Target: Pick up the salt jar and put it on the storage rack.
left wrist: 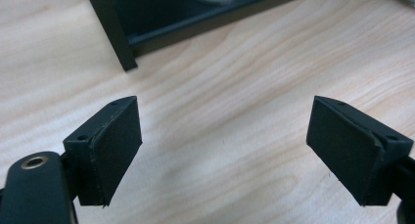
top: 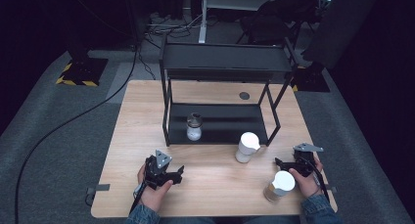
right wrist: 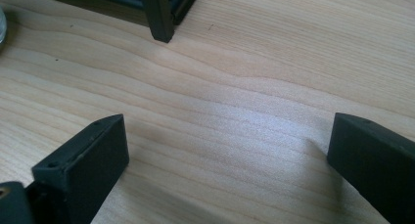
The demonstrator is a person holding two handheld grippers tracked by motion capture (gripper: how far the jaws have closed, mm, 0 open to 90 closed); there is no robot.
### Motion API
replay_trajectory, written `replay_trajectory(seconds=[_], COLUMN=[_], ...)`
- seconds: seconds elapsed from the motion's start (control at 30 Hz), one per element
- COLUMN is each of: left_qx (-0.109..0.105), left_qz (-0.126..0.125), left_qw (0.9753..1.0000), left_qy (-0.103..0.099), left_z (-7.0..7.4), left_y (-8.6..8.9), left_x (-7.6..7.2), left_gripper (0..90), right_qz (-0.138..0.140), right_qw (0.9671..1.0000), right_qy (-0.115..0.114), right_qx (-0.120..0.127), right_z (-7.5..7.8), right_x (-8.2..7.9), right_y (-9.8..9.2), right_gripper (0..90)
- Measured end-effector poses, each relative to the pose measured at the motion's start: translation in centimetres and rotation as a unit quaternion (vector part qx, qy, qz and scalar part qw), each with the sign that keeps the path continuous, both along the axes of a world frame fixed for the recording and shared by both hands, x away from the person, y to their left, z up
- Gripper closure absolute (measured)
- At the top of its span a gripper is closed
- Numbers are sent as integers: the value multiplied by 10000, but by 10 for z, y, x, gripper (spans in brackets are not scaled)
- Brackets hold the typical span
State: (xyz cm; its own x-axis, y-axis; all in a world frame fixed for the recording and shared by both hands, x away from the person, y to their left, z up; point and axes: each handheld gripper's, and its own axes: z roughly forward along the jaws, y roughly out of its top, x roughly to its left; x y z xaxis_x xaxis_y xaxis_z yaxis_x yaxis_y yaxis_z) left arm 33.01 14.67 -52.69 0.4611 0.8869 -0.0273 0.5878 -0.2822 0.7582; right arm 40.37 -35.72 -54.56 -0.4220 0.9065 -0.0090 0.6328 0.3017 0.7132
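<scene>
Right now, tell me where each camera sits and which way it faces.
High view: above the person's side, looking forward and down on the wooden table, black shelf rack and three jars; both hands, left gripper and right gripper show.
Left gripper view: rides the left gripper, looking past open jaws at bare wood and a rack leg.
Right gripper view: rides the right gripper, jaws open over bare wood, a rack leg ahead.
Shared: both gripper views face the rack's bottom shelf.

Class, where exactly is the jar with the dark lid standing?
In the high view, the dark-lidded jar stands on the black rack's lower shelf, towards its left.
</scene>
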Motion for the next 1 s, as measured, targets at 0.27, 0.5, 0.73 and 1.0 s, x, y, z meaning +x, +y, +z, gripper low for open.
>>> replay_trajectory(seconds=[0.27,0.5,0.73,1.0], left_qx=[49,72,274,281], left_qz=[26,12,-51,-79], left_qw=[9998,9993,9990,9990], left_qy=[173,357,349,352], left_z=[-12,-17,-18,-18], left_y=[0,-1,-6,-6], left_x=[-4,-5,-7,-7], left_gripper=[130,122,97,96], right_qz=[0,0,-2,-7], right_qw=[10000,10000,10000,10000], right_qy=[1,0,0,0], right_qx=[0,0,0,-1], right_z=[0,0,0,0], right_x=[0,0,0,0], right_y=[0,0,0,0], right_gripper=[13,13,13,15])
